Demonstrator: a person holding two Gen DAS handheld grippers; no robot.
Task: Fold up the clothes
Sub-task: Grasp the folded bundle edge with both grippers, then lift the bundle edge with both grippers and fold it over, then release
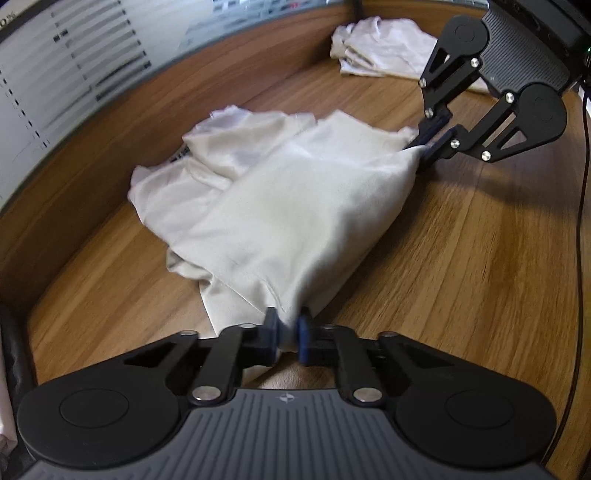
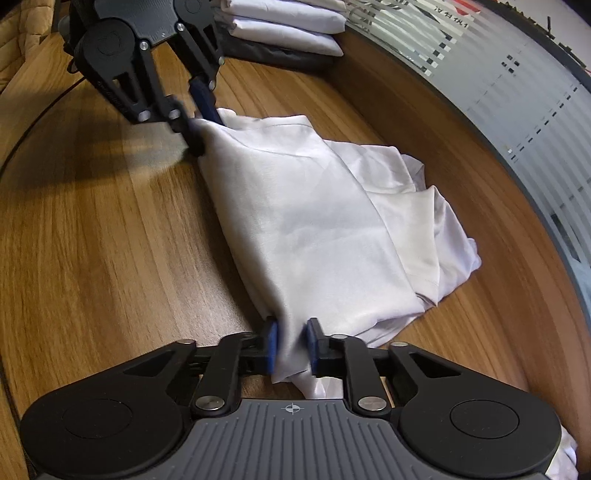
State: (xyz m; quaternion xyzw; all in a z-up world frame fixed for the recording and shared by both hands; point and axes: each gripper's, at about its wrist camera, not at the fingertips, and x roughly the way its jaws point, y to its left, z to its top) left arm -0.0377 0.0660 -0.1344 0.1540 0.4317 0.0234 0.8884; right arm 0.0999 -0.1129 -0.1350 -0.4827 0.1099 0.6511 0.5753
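**White garment pinched at two corners over a wooden table**

The white garment [image 1: 280,206] lies bunched on the wooden table [image 1: 461,258], with one folded edge drawn taut between the two grippers and lifted slightly off the wood. Its cloth is smooth and faintly shiny, creased along the stretched panel and crumpled into loose folds on the side toward the frosted glass partition [image 2: 517,92]. A small dark printed label shows near one fold in the left wrist view, too blurred to read. What kind of garment it is cannot be told; sleeves or a collar are buried in the folds.

The left gripper [image 1: 287,334] has its blue pads closed narrowly on a gathered corner of the cloth. The right gripper [image 2: 291,343] likewise clamps a bunched corner between its blue pads, and some fabric hangs down behind them, partly hidden by the gripper body.

Farther off, a crumpled white cloth [image 1: 384,48] lies on the table, partly covered by the right gripper. A stack of folded clothes [image 2: 288,29] sits at the table's far end, cut off by the frame. A thin black cable [image 1: 580,221] runs along the table edge.
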